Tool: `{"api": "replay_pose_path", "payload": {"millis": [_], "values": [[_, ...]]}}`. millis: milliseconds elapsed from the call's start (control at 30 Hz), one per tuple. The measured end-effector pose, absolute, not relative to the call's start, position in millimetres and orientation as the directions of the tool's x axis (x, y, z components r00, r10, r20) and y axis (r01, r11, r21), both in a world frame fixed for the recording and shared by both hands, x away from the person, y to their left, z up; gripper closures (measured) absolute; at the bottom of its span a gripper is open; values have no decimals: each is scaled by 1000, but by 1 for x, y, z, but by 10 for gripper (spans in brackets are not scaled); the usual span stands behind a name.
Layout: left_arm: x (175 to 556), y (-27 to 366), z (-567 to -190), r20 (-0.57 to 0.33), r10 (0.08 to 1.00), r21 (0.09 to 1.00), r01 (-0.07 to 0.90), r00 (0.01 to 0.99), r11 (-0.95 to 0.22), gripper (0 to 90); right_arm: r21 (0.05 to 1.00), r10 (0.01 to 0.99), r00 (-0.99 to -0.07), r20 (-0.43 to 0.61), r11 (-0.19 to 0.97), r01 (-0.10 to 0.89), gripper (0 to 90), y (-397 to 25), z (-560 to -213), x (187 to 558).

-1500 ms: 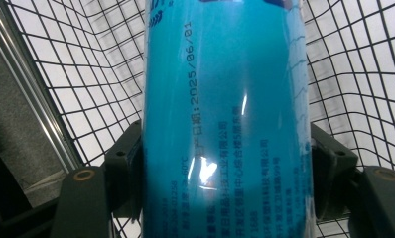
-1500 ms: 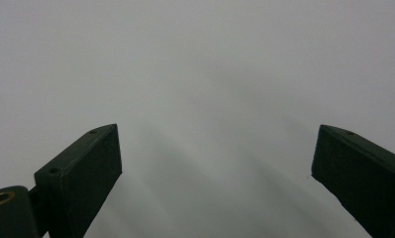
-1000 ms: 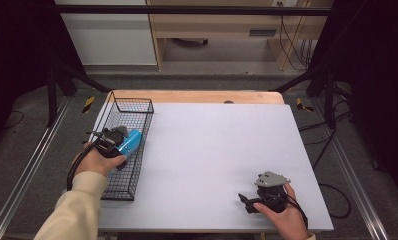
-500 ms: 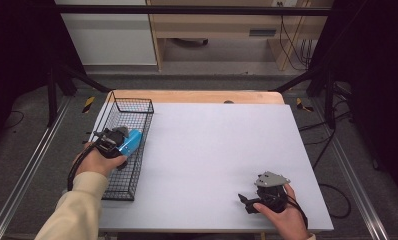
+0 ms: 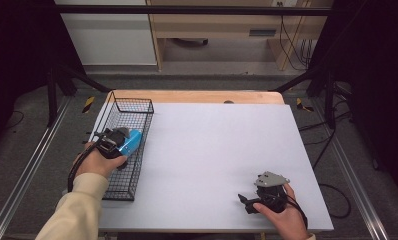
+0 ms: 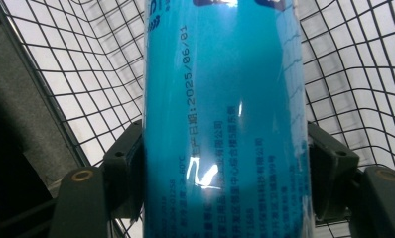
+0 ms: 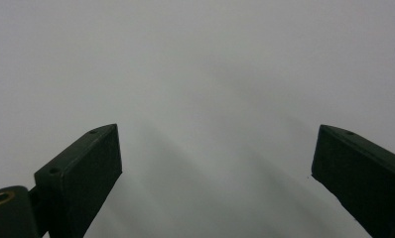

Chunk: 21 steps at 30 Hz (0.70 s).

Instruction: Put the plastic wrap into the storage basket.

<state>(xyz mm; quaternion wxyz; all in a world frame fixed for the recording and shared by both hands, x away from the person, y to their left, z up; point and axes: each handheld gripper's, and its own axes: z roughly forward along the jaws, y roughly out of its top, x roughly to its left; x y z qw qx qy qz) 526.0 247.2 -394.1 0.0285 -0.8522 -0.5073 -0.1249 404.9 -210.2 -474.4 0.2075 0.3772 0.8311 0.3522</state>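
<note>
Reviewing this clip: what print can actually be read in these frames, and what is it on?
"2025/06/01" runs lengthwise along the blue can, after a few small characters, apparently Chinese, too blurred to quote.
Several more lines of small print, apparently Chinese, run along the can lower down: too small and blurred to read.
Dark blue marks at the can's top edge are cut off and unreadable.
Nothing readable shows on the wire basket, the table, the left gripper or the right gripper.

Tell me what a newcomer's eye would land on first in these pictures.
The bright blue can, clamped between the jaws of the left gripper, over the black wire basket at the table's left edge. Next, the right gripper, jaws wide apart, resting near the front right of the bare white table.
</note>
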Motion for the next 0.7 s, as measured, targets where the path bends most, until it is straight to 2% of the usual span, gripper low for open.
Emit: {"api": "replay_pose_path", "payload": {"millis": [100,233,333,500,700], "values": [[525,246,-393,249,853,84,867,459,-491,308,741,773,-630,-81,469,481,59,-210,-475,405],[523,247,-387,255,851,145,852,460,-504,294,740,772,-631,-81,471,481,59,-210,-475,405],[520,247,-381,229,861,212,840,453,-499,242,739,771,-632,-80,471,481,59,-210,-475,405],[515,244,-374,235,861,281,817,451,-504,193,738,771,-632,-80,472,482,59,-210,-475,405],[503,242,-371,240,859,315,801,452,-509,154,738,770,-633,-83,474,480,59,-210,-475,405]]}}
